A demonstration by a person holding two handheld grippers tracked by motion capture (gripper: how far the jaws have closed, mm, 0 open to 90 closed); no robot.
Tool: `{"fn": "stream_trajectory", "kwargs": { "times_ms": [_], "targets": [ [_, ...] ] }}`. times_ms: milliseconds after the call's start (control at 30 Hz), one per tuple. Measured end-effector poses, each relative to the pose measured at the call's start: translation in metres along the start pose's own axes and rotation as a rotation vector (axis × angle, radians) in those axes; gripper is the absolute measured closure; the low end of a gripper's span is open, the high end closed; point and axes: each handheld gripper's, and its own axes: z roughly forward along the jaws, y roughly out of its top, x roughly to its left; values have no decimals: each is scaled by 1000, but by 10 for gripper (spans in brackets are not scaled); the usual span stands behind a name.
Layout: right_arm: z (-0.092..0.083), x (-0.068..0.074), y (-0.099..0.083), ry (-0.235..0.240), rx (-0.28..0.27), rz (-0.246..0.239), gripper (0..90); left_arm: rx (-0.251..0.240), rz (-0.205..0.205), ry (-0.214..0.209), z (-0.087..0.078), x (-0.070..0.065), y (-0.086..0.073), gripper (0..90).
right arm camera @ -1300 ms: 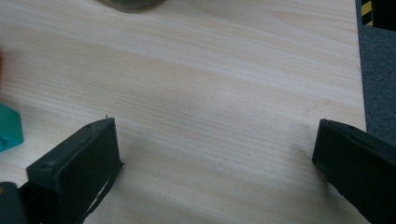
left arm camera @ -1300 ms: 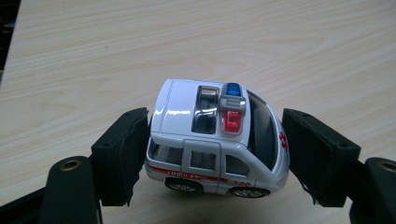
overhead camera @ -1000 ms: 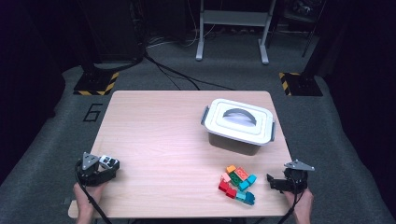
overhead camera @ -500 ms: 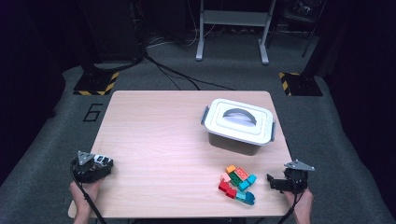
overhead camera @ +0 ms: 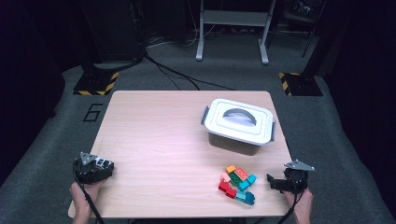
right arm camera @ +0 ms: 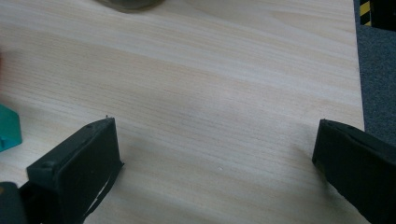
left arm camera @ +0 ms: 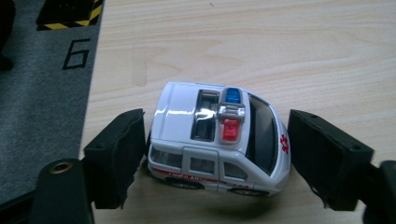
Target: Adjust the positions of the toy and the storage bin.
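**Toy ambulance sits crosswise between L jaws, pads just off it**

Toy ambulance (left arm camera: pixel 218 140) is at near-left corner of table (overhead camera: pixel 154 135), right at the left gripper (overhead camera: pixel 106 167). In left gripper view the car stands on its wheels on the wood, roof w/ blue + red light bar up. Long axis runs jaw to jaw: rear end toward the left pad, nose w/ red star mark toward the right pad. So the jaws bracket it end to end, not across the doors.

L gripper state: jaws have just been opening, car between them. Left pad looks touching or nearly touching the rear; right pad stands apart from the nose, a sliver of table visible between. Judged not gripping, car resting on its own wheels.

Right gripper (overhead camera: pixel 280 183) at near-right edge, jaws wide apart, bare wood between them, nothing held. Coloured blocks (overhead camera: pixel 237 184) lie just to its left; lidded grey box (overhead camera: pixel 238 126) farther back on the right half.

L hand far nearer to the car; R well apart across the table. Any pull-back should go straight back along the gripper's own line, or a pad may clip the car's end and roll it
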Motion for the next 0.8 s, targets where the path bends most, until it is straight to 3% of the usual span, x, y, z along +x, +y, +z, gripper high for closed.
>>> {"fn": "stream_trajectory", "kwargs": {
  "times_ms": [133,233,433,467,500,567,633,667,700,800],
  "targets": [
    [0,0,0,0,3,6,0,-27,-19,3,-11,3,2,103],
    [0,0,0,0,2,6,0,-51,-9,-3,-25,1,4,48],
    [0,0,0,2,-1,3,5,-101,25,-71,-42,-23,13,0],
    [0,0,0,3,-1,2,5,-90,45,-99,-44,-30,15,0],
    [0,0,0,3,0,0,5,-90,45,-99,-44,-30,15,0],
    [0,0,0,4,1,5,5,-84,97,-156,-47,-52,20,0],
    [0,0,0,1,-1,7,6,-84,114,-166,-48,-58,20,0],
    [0,0,0,2,-1,6,6,-91,135,-184,-47,-68,20,0],
    [0,0,0,3,-1,6,6,-76,175,-216,-46,-82,20,0],
    [-1,1,0,4,-1,9,14,-10,244,-277,-36,-98,15,0]
  ]
}}
